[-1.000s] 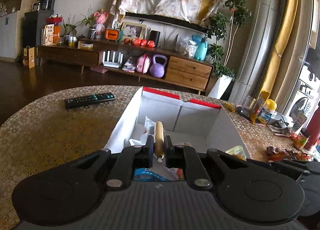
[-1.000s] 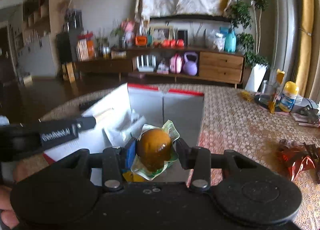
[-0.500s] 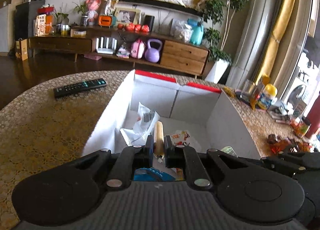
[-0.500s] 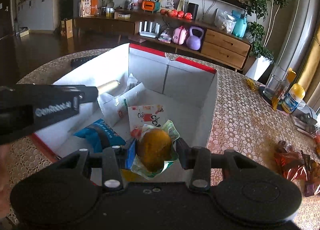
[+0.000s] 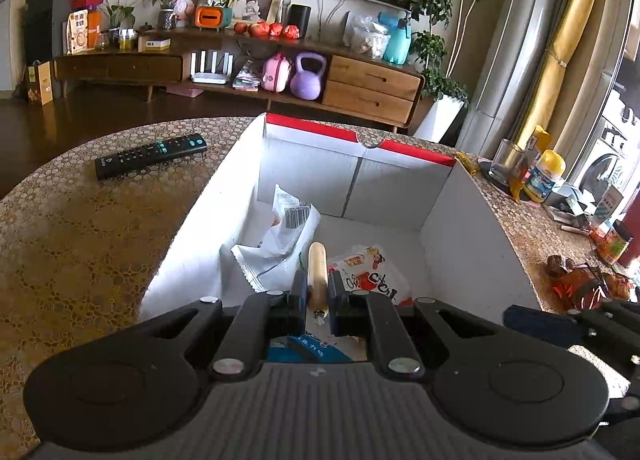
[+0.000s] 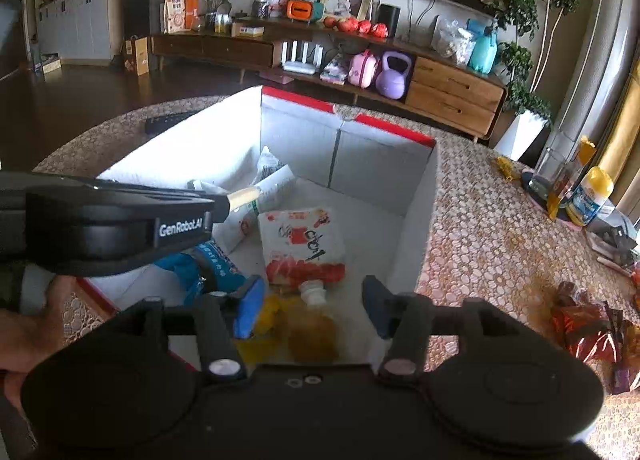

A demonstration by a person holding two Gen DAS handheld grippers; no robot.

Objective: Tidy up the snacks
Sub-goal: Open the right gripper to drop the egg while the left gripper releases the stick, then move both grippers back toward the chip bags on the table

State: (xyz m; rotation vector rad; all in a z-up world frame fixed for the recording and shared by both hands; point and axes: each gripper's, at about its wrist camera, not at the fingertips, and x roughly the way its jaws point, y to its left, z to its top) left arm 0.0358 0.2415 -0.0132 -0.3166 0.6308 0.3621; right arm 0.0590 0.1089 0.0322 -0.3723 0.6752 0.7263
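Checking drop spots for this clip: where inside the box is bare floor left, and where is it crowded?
Bare floor in the white box lies along its back wall and right wall, beyond the red-printed pouch. The left side is crowded with a white wrapper, and the near end with a blue packet and yellow snack. Outside, tabletop near the remote is bare.

Left tongs [image 5: 318,296] are pinching shut, pointing downward. Right tongs [image 6: 312,306] are angling down too, jaws just opening, nothing gripped between them.

Matte black left gripper [image 5: 317,292] and right gripper [image 6: 314,306], silver screws, blue-padded fingers [image 6: 249,306], white "GenRobot.AI" lettering.
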